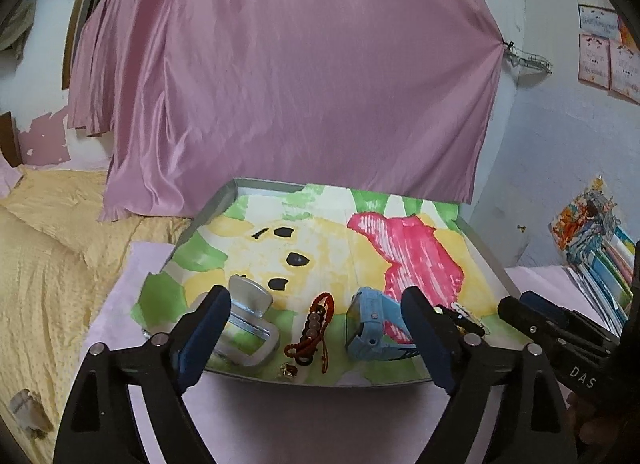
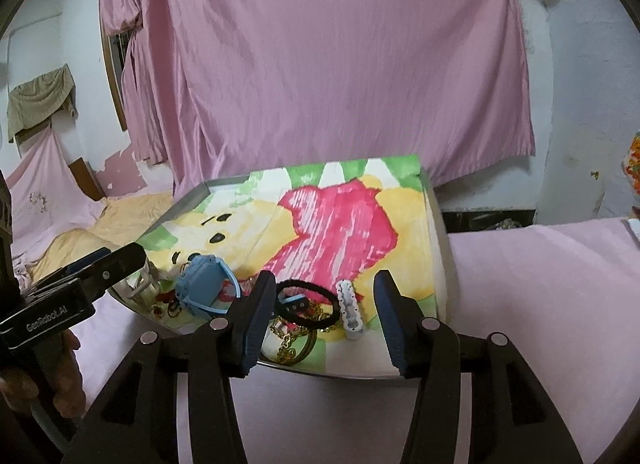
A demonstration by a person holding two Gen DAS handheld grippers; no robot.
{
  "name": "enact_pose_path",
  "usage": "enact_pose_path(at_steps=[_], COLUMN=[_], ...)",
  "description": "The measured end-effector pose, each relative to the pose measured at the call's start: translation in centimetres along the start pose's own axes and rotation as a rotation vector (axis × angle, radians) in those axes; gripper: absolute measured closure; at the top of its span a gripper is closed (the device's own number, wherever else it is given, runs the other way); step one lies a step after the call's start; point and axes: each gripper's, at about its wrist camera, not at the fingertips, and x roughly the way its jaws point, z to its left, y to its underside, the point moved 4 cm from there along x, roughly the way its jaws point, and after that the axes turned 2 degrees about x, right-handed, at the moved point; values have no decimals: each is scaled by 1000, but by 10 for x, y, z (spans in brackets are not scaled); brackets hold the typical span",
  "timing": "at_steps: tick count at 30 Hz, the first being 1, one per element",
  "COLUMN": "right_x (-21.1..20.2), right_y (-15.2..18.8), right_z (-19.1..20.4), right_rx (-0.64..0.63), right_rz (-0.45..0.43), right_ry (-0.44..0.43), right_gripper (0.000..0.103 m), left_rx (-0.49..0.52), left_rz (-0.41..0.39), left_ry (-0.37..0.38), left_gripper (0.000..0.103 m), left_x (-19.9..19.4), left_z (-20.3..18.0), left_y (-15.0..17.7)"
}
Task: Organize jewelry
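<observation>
Lying along the near edge of a metal tray (image 1: pixel 224 200) lined with a painted sheet (image 1: pixel 328 232): jewelry items in a loose row. Red beaded bracelet (image 1: pixel 316 324) stretched out, long axis running from near edge toward far edge, slightly tilted. Blue watch (image 1: pixel 370 322) just right of it, resting on its side, face turned left, strap trailing toward the near right. Small silver tin (image 1: pixel 250 324) at left, lid raised. Black hair tie (image 2: pixel 306 302) over a gold chain (image 2: pixel 286 338) and gold bangle (image 2: pixel 308 346); white clip (image 2: pixel 350 308) beside these, long axis pointing near to far. Left gripper (image 1: pixel 316 338) spread wide, holding nothing. Right gripper (image 2: pixel 322 320) parted about halfway, empty, hovering above hair tie and clip. Pink cloth (image 2: pixel 540 264) beneath tray.
</observation>
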Motion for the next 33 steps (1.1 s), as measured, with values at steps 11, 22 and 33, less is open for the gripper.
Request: enact_pose_path(at_steps=[11,22,33], right_x=[-42,-81,-116], right_y=[-5,-1,16], right_z=[10,24,32], right_rx=[-38,-70,-80], right_rz=[-150,-243,-283], right_ry=[19,35,45], right_gripper=[5,4,3], left_rx=[-4,27,36], left_rz=[-157,-239,-292], left_ry=[-22,-54,-64], left_gripper=[1,1,1], left_x=[-38,-74,-109], left_z=[6,9,11], left_y=[-3,5,17])
